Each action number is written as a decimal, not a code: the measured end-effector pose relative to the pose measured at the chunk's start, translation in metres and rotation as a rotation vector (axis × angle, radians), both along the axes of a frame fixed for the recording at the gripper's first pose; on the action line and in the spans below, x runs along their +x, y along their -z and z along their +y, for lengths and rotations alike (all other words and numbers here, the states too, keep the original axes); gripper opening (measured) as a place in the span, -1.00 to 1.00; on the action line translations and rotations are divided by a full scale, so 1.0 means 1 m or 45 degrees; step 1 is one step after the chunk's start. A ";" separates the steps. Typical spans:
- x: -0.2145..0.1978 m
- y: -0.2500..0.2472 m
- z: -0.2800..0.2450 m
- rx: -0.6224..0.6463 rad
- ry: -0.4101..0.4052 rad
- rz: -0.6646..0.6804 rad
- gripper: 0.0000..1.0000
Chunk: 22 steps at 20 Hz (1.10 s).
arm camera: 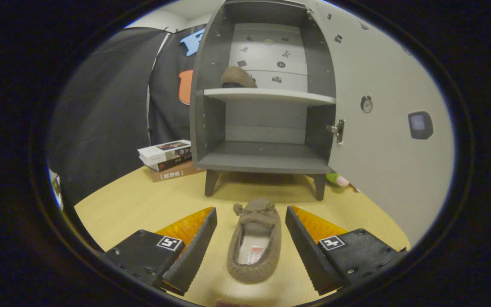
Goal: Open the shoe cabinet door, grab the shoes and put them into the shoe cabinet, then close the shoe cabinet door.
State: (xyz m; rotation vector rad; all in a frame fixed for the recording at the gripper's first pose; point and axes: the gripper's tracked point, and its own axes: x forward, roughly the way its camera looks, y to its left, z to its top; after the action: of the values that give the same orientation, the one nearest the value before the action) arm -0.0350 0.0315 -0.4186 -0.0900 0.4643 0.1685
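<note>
slipper (255, 243) on the table (134, 209), between the wide-open gripper (251, 218) fingers, untouched. long way pointing toe-first at the open cabinet (267, 157).

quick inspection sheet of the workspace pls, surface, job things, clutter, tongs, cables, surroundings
surface: light wooden tabletop.
job's things: shoe cabinet stands with its door swung open; one brown slipper sits on the upper shelf; second brown slipper lies on the table.
clutter: stack of books beside the cabinet; small green and pink object behind the door, unclear.
tongs: open, fingers either side of the table slipper, not touching it.
cables: nothing seen.
surroundings: black cloth wall.
</note>
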 end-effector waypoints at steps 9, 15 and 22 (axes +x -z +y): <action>0.011 0.072 0.023 0.122 -0.061 0.295 0.13; 0.025 0.083 0.023 0.160 -0.129 0.251 -0.56; 0.013 0.054 0.011 0.149 -0.150 0.176 -0.70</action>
State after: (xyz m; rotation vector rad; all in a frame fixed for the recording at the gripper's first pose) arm -0.0223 0.0428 -0.4728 0.0093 0.5863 0.3185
